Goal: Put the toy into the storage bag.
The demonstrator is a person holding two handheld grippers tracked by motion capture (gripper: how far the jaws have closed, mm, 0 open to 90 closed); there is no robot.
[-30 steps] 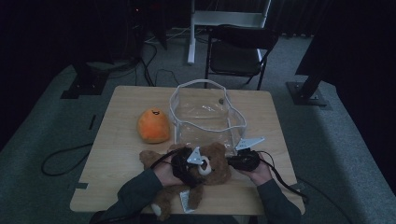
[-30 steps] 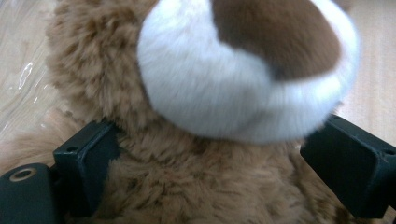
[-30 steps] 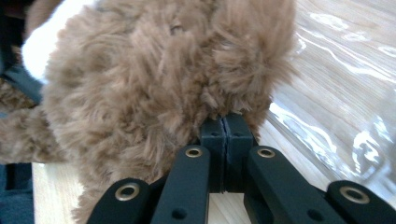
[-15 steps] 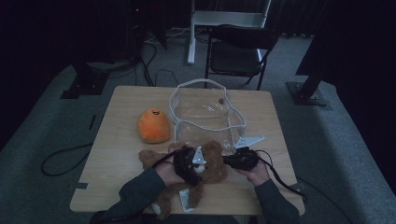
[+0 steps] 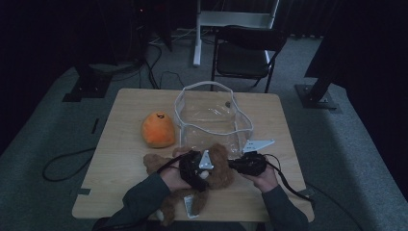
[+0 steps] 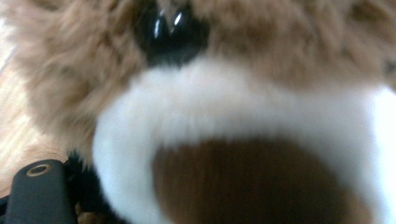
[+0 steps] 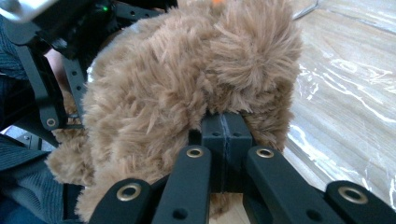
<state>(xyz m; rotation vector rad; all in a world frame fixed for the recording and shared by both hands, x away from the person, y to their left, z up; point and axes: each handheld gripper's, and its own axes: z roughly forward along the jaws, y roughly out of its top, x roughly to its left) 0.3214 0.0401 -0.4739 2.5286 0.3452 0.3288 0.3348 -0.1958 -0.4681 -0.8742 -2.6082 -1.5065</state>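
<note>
Shifted left, teddy bear [image 5: 219, 166] seemingly sits against right gripper's [image 7: 224, 135] closed fingers.

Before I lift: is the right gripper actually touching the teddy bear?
Touching. In the right gripper view the right gripper has its jaws shut together with their tips pressed into the teddy bear's brown fur, no gap between them.

An orange plush toy [image 5: 158, 129] sits on the wooden table [image 5: 120, 159] beside a clear plastic bag [image 5: 211, 118], a black chair [image 5: 245, 50] behind.
</note>
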